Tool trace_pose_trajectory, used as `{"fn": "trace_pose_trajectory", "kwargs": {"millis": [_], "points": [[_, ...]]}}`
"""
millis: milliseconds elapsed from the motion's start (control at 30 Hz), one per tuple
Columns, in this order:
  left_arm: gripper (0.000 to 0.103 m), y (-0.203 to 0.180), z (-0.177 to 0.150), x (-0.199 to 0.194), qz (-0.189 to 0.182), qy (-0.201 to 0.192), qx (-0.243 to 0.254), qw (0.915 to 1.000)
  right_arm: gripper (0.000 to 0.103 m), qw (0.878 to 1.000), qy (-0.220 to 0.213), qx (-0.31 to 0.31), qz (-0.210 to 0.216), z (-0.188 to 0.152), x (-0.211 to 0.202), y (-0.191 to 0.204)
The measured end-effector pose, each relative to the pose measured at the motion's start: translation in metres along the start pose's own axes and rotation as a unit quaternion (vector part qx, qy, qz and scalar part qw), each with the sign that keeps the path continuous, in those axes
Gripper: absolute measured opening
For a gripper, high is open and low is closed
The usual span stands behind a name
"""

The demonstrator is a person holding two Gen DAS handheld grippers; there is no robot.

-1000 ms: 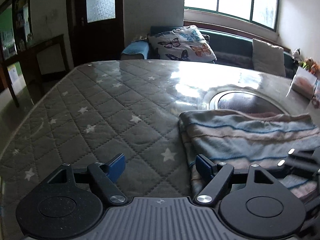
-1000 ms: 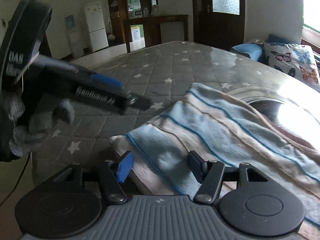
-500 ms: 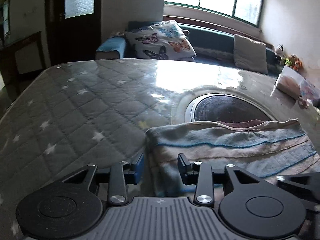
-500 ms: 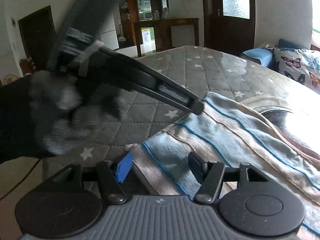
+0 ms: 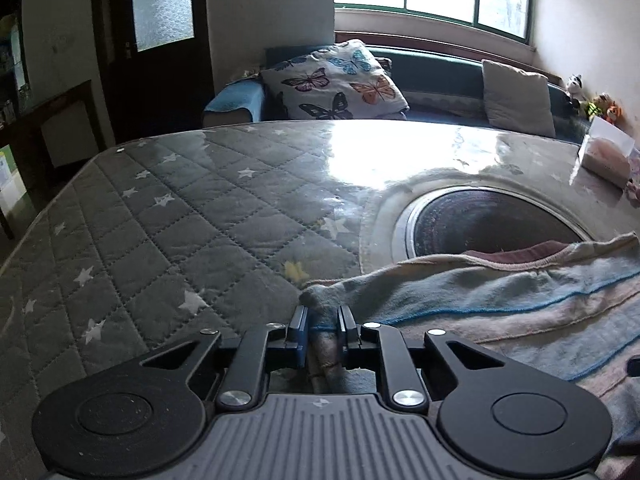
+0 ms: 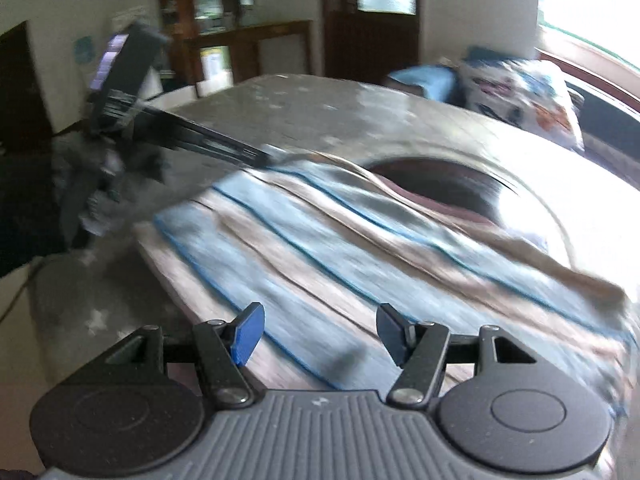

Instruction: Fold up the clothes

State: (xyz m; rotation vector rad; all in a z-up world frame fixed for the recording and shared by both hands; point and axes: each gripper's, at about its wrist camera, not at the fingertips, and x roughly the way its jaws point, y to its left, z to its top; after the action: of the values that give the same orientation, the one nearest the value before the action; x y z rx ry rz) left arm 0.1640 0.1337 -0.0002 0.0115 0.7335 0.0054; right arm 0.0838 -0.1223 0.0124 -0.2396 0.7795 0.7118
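Observation:
A folded striped garment point(image 5: 520, 304), pale blue and beige with thin blue lines, lies on the quilted grey table cover point(image 5: 168, 240). My left gripper point(image 5: 322, 320) is shut on the garment's near left corner, with cloth bunched between its blue pads. In the right wrist view the same garment point(image 6: 360, 240) spreads out blurred. My right gripper point(image 6: 320, 330) hovers open over its near edge, nothing between the fingers. The left gripper point(image 6: 256, 154) shows there too, held by a gloved hand point(image 6: 100, 184) and pinching the far left corner.
A round dark inset point(image 5: 488, 224) sits in the table behind the garment. A sofa with a butterfly pillow point(image 5: 336, 80) and a beige cushion point(image 5: 516, 96) stands beyond the far edge. A small box point(image 5: 604, 152) rests at the table's right side.
My left gripper has moved onto the garment's corner and shut on it. The right gripper has swung right over the cloth, staying open; its view is blurred by motion.

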Motion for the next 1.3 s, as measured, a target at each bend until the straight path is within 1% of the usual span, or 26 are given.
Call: {"fn": "trace_pose_trajectory", "kwargs": {"millis": [67,200,300,367,533,700,767,800,867,900,933,967,1000,1033,1100,1200,1300], "points": [[0.023,0.003,0.001,-0.002,0.006,0.002,-0.007,1.0,0.063,1.0,0.006,0.019,-0.016,-0.01,-0.007,-0.015],[0.023,0.005,-0.002,-0.017,0.009,-0.002,-0.013,0.9999,0.063,0.997,0.007,0.06,-0.05,-0.032,-0.026,-0.044],[0.033,0.007,-0.009,-0.034,-0.005,-0.002,-0.023,0.9997,0.064,0.994,-0.003,0.087,-0.059,-0.044,-0.042,-0.062],[0.041,0.007,-0.016,-0.047,-0.015,-0.004,-0.03,0.9994,0.064,0.992,-0.002,0.097,-0.075,-0.049,-0.051,-0.068],[0.05,0.002,-0.037,-0.071,-0.033,0.0,-0.036,0.9988,0.063,0.988,-0.005,0.116,-0.102,-0.064,-0.067,-0.082],[0.051,-0.008,-0.05,-0.073,-0.027,0.015,-0.034,0.9989,0.063,0.976,-0.027,0.163,-0.141,-0.072,-0.078,-0.108],[0.051,-0.008,-0.052,-0.072,-0.027,0.019,-0.037,0.9988,0.063,0.971,-0.028,0.187,-0.146,-0.074,-0.077,-0.12],[0.051,-0.008,-0.053,-0.071,-0.027,0.021,-0.039,0.9987,0.06,0.968,-0.028,0.2,-0.147,-0.076,-0.076,-0.126],[0.049,-0.008,-0.054,-0.07,-0.029,0.025,-0.044,0.9983,0.054,0.967,-0.029,0.209,-0.142,-0.078,-0.075,-0.128],[0.049,-0.008,-0.055,-0.069,-0.032,0.028,-0.047,0.998,0.049,0.966,-0.03,0.213,-0.14,-0.078,-0.074,-0.129],[0.047,-0.008,-0.055,-0.069,-0.035,0.03,-0.051,0.9976,0.044,0.966,-0.03,0.218,-0.137,-0.079,-0.074,-0.13],[0.042,-0.008,-0.056,-0.069,-0.038,0.033,-0.054,0.9973,0.031,0.965,-0.031,0.222,-0.135,-0.08,-0.073,-0.131],[0.04,-0.008,-0.056,-0.068,-0.041,0.036,-0.058,0.9968,0.023,0.964,-0.032,0.226,-0.133,-0.081,-0.073,-0.132],[0.038,-0.008,-0.057,-0.068,-0.044,0.038,-0.061,0.9965,0.019,0.964,-0.032,0.23,-0.13,-0.082,-0.073,-0.133],[0.034,-0.011,-0.057,-0.07,-0.047,0.04,-0.06,0.9963,0.008,0.964,-0.039,0.231,-0.13,-0.082,-0.077,-0.131],[0.034,-0.018,-0.056,-0.073,-0.064,0.046,-0.055,0.9954,0.007,0.963,-0.041,0.226,-0.14,-0.085,-0.086,-0.132],[0.034,-0.034,-0.06,-0.076,-0.09,0.053,-0.049,0.9933,0.007,0.96,-0.038,0.227,-0.156,-0.093,-0.1,-0.137]]}}
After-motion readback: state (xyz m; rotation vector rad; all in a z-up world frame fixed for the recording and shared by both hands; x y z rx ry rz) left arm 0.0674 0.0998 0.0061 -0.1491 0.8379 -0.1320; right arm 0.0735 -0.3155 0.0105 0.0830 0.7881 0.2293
